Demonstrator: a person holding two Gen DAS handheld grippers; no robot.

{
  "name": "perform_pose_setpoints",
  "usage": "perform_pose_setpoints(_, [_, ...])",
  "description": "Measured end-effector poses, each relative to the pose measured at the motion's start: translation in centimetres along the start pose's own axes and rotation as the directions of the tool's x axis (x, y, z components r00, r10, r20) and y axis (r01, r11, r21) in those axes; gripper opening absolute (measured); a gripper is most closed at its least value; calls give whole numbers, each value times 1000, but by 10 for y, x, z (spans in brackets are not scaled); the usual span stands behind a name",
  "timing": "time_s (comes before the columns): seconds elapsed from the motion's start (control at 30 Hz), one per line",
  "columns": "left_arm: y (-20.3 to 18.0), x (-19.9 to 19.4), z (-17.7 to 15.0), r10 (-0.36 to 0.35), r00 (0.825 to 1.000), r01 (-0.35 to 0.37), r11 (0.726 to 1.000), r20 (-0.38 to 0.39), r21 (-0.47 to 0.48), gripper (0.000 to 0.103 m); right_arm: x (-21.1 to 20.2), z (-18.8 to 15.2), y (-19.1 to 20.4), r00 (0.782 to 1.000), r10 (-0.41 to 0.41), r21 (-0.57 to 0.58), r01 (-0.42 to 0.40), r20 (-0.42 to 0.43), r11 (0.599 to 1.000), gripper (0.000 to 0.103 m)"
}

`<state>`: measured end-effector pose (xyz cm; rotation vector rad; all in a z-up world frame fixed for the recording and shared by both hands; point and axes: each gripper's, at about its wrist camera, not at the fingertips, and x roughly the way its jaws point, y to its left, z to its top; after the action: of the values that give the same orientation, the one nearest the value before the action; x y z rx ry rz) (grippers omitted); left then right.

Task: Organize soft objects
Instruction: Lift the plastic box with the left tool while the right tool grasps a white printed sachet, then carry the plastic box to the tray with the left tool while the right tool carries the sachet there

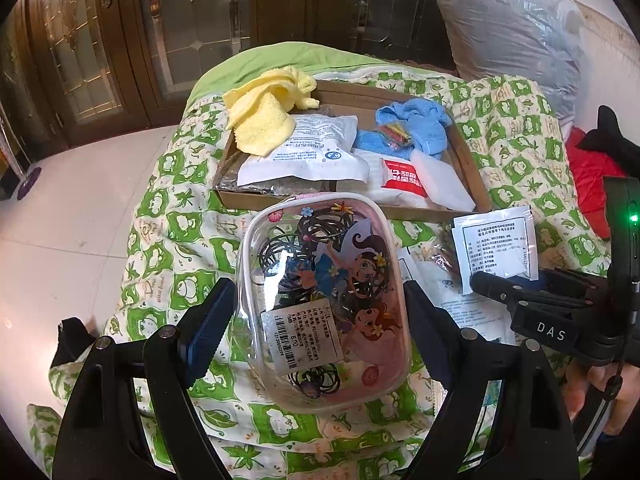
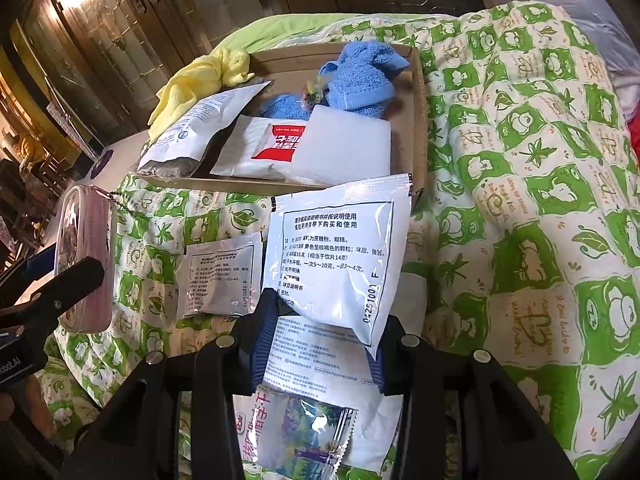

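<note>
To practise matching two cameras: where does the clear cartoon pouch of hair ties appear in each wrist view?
Left wrist: cartoon pouch fills the lower centre, between the left gripper fingers.
Right wrist: it sits at the far left edge, seen side-on.
Shared landmark: the cardboard tray beyond it.

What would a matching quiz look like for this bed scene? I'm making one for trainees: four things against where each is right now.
Things:
1. yellow towel
2. blue towel
3. clear pouch of hair ties
4. white sachet

Places:
A. between the right gripper's fingers
B. draped over the cardboard tray's far left corner
C. between the left gripper's fingers
D. inside the tray, far right

Pairs: 1-B, 2-D, 3-C, 4-A
</note>
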<state>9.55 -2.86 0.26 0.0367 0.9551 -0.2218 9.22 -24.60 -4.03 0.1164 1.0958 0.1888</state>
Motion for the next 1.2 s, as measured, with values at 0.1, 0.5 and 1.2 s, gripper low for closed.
perform_pose_setpoints(0.1, [0,0,0,2,1000,-2,1000,0,-1,84,1,0,0,1000,-3,4,3,-1,1000,40])
perform_pose_setpoints(0.5, [2,8,-2,-11,1000,11,1000,-14,-19,84,4,0,-1,1000,-7,3,7,-12,1000,40])
perform_pose_setpoints(1.2, [1,7,0,-14,1000,14,1000,-9,-18,84,4,1,-1,1000,-6,8,6,-10,1000,40])
